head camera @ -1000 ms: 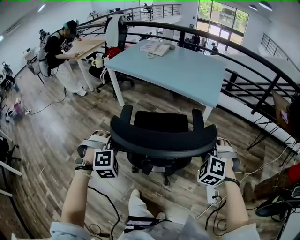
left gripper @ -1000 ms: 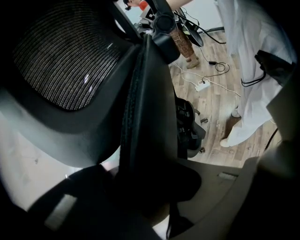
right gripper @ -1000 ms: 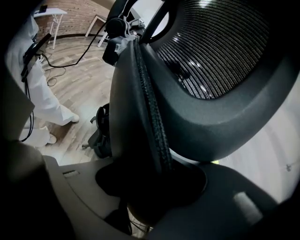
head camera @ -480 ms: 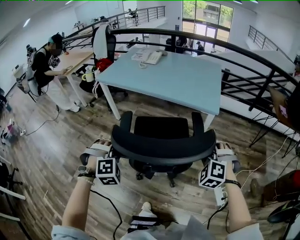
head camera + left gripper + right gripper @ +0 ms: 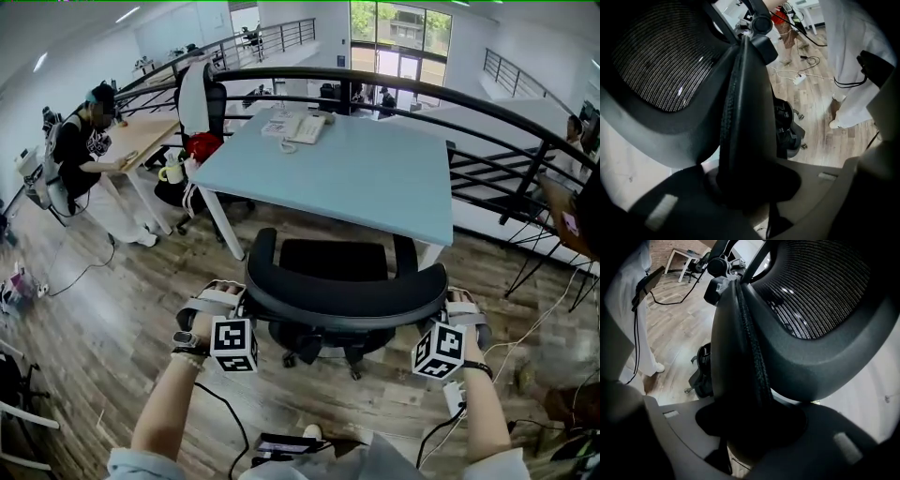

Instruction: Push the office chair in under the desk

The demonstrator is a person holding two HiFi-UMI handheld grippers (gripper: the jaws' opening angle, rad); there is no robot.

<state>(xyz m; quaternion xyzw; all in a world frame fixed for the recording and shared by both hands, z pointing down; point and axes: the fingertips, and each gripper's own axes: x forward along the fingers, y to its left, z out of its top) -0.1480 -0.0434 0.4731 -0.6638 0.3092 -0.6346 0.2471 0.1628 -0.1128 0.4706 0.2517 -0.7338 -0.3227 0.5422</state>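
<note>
Jaws of left gripper [image 5: 244,304] pinch chair [image 5: 343,296] by the backrest's left edge; right gripper [image 5: 450,306] pinches the right edge likewise. Chair stands on floor [image 5: 141,281] facing desk [image 5: 366,173], seat at its near edge, not yet under.

Head cam steeply down on chair back [image 5: 347,298]; both tool cams close against its edges.

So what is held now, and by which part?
The office chair, by its backrest: left gripper on the left edge, right gripper on the right edge.
</note>
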